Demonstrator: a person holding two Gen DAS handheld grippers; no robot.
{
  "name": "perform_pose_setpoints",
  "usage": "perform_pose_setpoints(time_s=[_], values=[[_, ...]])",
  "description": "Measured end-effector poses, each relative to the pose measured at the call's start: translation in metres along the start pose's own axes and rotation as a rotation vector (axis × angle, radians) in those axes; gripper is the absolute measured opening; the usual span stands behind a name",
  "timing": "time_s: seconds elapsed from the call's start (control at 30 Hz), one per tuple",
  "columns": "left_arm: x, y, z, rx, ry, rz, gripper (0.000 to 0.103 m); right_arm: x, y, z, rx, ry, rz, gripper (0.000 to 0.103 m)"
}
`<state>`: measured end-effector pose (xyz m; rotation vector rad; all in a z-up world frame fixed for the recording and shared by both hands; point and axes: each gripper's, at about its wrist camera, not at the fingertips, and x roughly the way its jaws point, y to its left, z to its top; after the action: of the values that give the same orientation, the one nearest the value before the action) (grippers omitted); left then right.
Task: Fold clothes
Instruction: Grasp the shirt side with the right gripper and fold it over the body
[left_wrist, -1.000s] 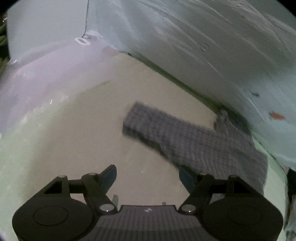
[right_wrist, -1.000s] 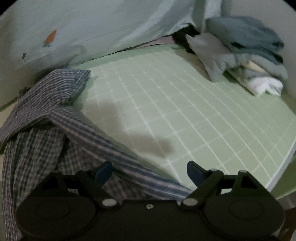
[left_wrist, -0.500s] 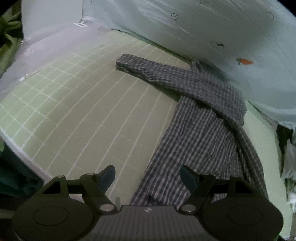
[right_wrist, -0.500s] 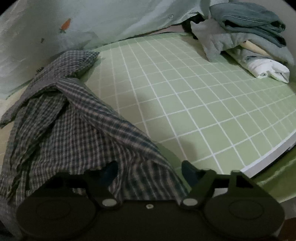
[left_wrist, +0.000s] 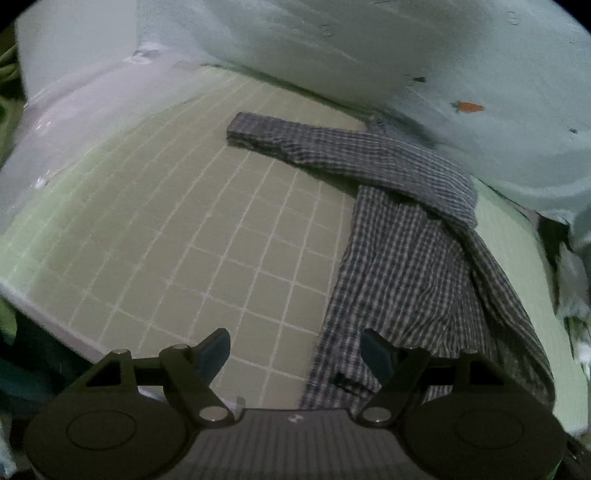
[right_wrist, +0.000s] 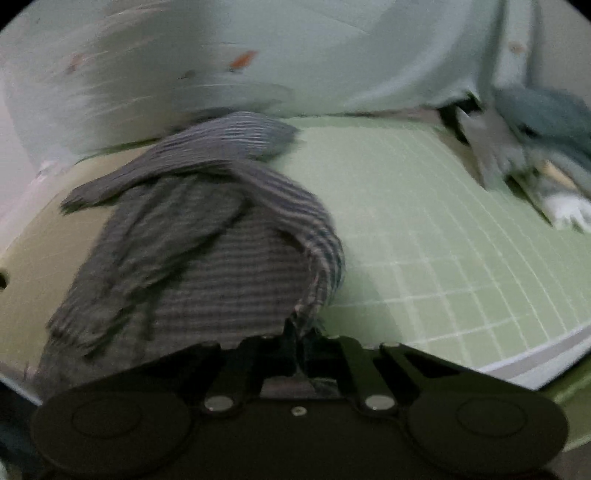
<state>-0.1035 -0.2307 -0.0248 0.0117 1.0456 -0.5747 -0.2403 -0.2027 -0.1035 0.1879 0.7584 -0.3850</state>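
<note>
With folding barely begun, the dark blue-and-white checked cotton shirt (left_wrist: 413, 258) lies rumpled at 3 o'clock on the green gridded worktop mat (left_wrist: 207, 236), its hem pinched in the closed right gripper (right_wrist: 299, 343) while the left gripper (left_wrist: 295, 350) hovers wide open, empty.

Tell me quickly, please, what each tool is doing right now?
Left tool: open, holding nothing, its tips over the hem of the plaid shirt.
Right tool: closed on an edge of the plaid shirt.
</note>
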Motion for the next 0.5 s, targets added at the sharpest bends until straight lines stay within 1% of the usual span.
perform_pose_setpoints(time_s=[0.07, 0.17, 0.2, 0.3, 0.37, 0.47, 0.5], values=[[0.0, 0.013, 0.003, 0.025, 0.007, -0.002, 0.078, -0.005, 0.032, -0.008, -0.061, -0.01, 0.016, 0.003], [-0.002, 0.033, 0.006, 0.053, 0.015, -0.004, 0.078, -0.002, 0.073, -0.019, -0.14, 0.009, 0.028, 0.003], [-0.002, 0.04, 0.006, 0.06, 0.016, -0.004, 0.078, 0.001, 0.084, -0.023, -0.146, 0.02, 0.037, 0.003], [-0.002, 0.061, 0.007, 0.063, 0.021, 0.005, 0.079, 0.017, 0.11, -0.037, -0.12, 0.086, 0.023, 0.005], [0.001, 0.072, 0.01, 0.044, 0.038, 0.007, 0.079, 0.022, 0.119, -0.044, -0.105, 0.1, 0.017, 0.008], [0.001, 0.082, 0.014, 0.027, 0.045, 0.007, 0.079, 0.012, 0.121, -0.042, -0.057, 0.071, 0.022, 0.019], [0.001, 0.085, 0.016, 0.022, 0.046, 0.007, 0.079, 0.007, 0.119, -0.037, -0.027, 0.046, 0.033, 0.026]])
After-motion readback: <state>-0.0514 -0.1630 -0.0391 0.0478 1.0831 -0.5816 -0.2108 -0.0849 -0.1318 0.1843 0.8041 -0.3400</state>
